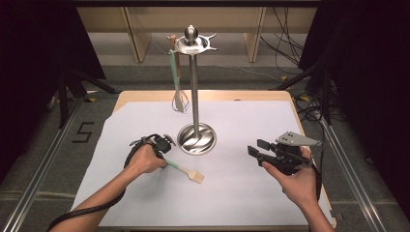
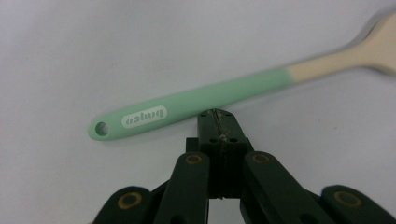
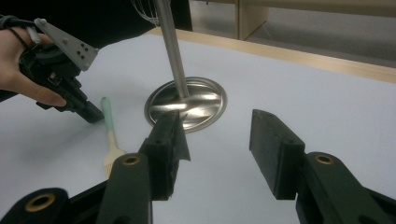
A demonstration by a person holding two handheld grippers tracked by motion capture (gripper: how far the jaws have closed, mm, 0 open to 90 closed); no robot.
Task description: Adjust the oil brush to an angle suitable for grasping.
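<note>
Hovering over the table (image 1: 145,203), the left claw (image 2: 215,114) has its jaws pressed together, empty, tips just short of the spatula (image 2: 196,100), which lies flat right ahead of them. Green handle crosses in front of the tips; the hanging hole sits off to their left, the pale blade away to the right. The right claw (image 3: 219,135) is spread wide, holding nothing, facing the stand (image 3: 187,100), with the spatula off to its left.

Risks, as we judge them: going down with jaws together would only shove the handle, which may slide or spin. A thin, flat-lying handle gives little to bite, so tips may scrape the table. Gripped off-centre, the blade end could droop. Near the stand, a swing might knock the whisk (image 1: 179,99).
</note>
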